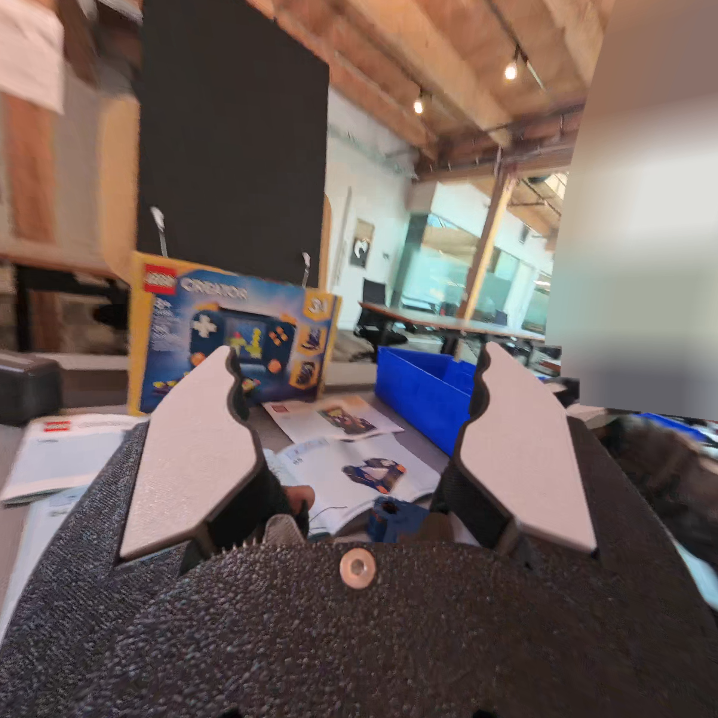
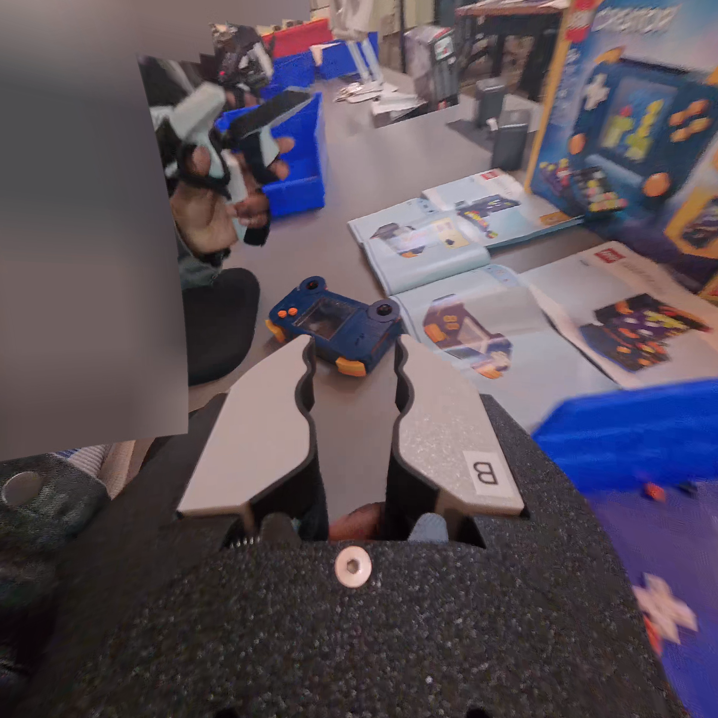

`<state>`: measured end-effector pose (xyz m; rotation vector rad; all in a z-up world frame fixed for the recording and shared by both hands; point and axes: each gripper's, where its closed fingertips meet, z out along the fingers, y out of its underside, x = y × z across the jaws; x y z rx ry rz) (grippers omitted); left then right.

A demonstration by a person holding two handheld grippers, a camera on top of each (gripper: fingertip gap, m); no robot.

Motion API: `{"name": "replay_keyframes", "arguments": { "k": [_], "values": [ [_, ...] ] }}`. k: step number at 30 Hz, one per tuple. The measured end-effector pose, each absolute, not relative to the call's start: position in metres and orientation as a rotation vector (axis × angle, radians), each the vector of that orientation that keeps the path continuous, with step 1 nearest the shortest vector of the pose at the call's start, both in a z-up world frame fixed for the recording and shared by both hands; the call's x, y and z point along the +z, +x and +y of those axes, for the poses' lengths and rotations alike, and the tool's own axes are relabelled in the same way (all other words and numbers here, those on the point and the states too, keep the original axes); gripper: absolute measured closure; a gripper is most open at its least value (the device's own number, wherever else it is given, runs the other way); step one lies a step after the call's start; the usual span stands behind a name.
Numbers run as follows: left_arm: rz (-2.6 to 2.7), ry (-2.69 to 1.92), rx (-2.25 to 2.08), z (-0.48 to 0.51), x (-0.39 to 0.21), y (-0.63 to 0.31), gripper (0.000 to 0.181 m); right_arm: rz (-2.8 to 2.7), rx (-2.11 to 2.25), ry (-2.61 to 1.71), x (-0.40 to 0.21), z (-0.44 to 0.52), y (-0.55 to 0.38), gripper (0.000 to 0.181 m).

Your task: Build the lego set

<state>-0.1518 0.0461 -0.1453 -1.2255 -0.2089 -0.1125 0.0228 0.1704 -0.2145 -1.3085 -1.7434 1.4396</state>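
A dark blue lego model (image 2: 336, 324) with orange corners and a clear screen lies on the grey table (image 2: 388, 163), just beyond my right gripper's tips. My right gripper (image 2: 353, 344) is open and empty, low over the table. My left gripper (image 1: 355, 359) is open wide and empty, raised above the table; it also shows in the right wrist view (image 2: 244, 116), held up in a hand at the far left. A corner of the model (image 1: 388, 518) peeks out low between the left fingers. Open instruction booklets (image 2: 478, 311) lie right of the model.
The lego set box (image 1: 233, 334) stands upright behind the booklets. A blue bin (image 1: 423, 384) sits right of them, and another blue bin (image 2: 637, 431) is close on my right. A person sits at the table's left edge. From the right gripper's tips to the model (image 1: 388, 518) is close to 15 centimetres. My right wrist view (image 2: 375, 308) looks at it from another angle.
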Motion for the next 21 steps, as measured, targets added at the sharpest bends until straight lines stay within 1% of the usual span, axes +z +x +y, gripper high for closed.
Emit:
{"name": "replay_keyframes", "arguments": {
  "k": [4,6,7,9,10,12,14,18,21],
  "values": [
    [-0.155,-1.139,0.09,0.035,-0.16,-0.153,0.074,-1.664,1.18,-1.429,-0.193,0.226,0.055,0.147],
    [-0.093,-1.133,0.082,0.036,-0.157,-0.144,0.076,-1.675,0.962,-1.52,-0.187,0.267,0.072,0.157],
    [-0.063,-1.148,0.095,0.038,-0.158,-0.142,0.077,-1.707,0.868,-1.548,-0.185,0.286,0.078,0.166],
    [-0.032,-1.172,0.132,0.042,-0.163,-0.14,0.081,-1.812,0.722,-1.6,-0.186,0.321,0.081,0.178],
    [-0.03,-1.177,0.139,0.043,-0.165,-0.14,0.083,-1.869,0.676,-1.635,-0.191,0.337,0.079,0.181],
    [-0.015,-1.177,0.133,0.043,-0.165,-0.137,0.084,-2.006,0.611,-1.712,-0.211,0.361,0.069,0.18],
    [0.003,-1.184,0.154,0.044,-0.166,-0.136,0.088,-2.156,0.474,-1.797,-0.244,0.382,0.062,0.171],
    [0.051,-1.198,0.211,0.045,-0.168,-0.133,0.091,-2.317,0.306,-1.935,-0.302,0.406,0.05,0.17],
    [0.057,-1.201,0.215,0.046,-0.17,-0.132,0.092,-2.353,0.23,-1.909,-0.315,0.415,0.04,0.17]
  ]
}}
